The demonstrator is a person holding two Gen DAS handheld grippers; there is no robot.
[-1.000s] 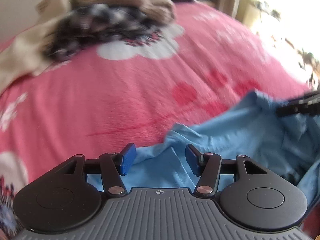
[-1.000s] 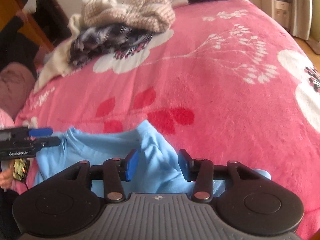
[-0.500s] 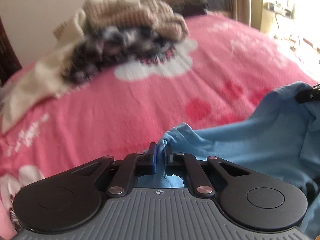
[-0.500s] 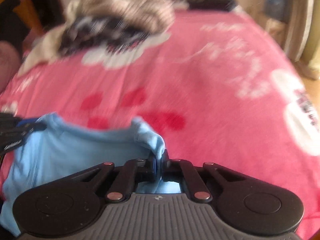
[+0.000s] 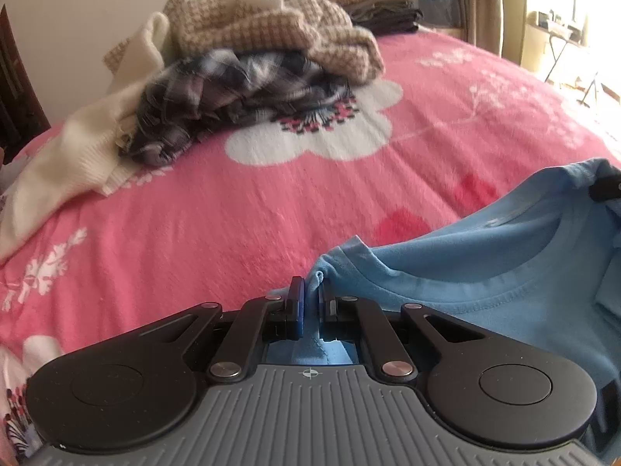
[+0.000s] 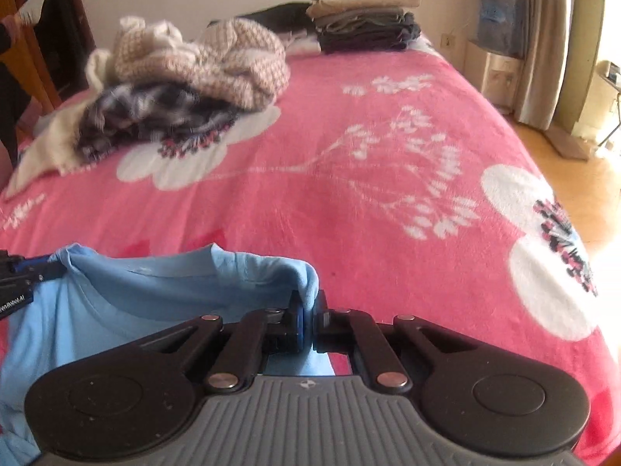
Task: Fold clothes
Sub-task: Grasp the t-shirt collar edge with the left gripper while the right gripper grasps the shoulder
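1. The blue T-shirt [image 5: 485, 256], in the left wrist view, lies on the pink floral blanket [image 5: 271, 202] of the bed, spreading from the left hand-held gripper [image 5: 310, 301] out to its right.
2. The left hand-held gripper is clamped together on a bunched fold of the shirt's edge, beside the ribbed neckline; the cloth sticks up between the blue pads [image 5: 297, 299].
3. Far to its right, at the frame's edge, the dark tip of the right hand-held gripper [image 5: 605, 190] touches the shirt's other shoulder.
4. Well ahead and to its left sits a loose heap: a cream sweater [image 5: 77, 155], a dark plaid garment [image 5: 233, 89] and a beige knit [image 5: 271, 27] on top.
5. Beyond the heap, a stack of folded clothes [image 5: 380, 7] rests near the wall.
6. In the right wrist view, the blue T-shirt [image 6: 136, 299] hangs slack from the right hand-held gripper [image 6: 308, 310] across to its left.
7. The right hand-held gripper is closed tight on a rolled fold of the shirt's shoulder, which curls over the pads [image 6: 299, 318].
8. At the far left the left hand-held gripper [image 6: 27, 268] pinches the opposite shoulder, so the neckline sags between the two.
9. Ahead and to the right stretches bare pink floral blanket [image 6: 388, 155].
10. The heap lies well ahead to the left, with the beige knit [image 6: 217, 62] over the dark plaid garment [image 6: 155, 112]; the stack of folded clothes [image 6: 365, 23] sits at the bed's far end.
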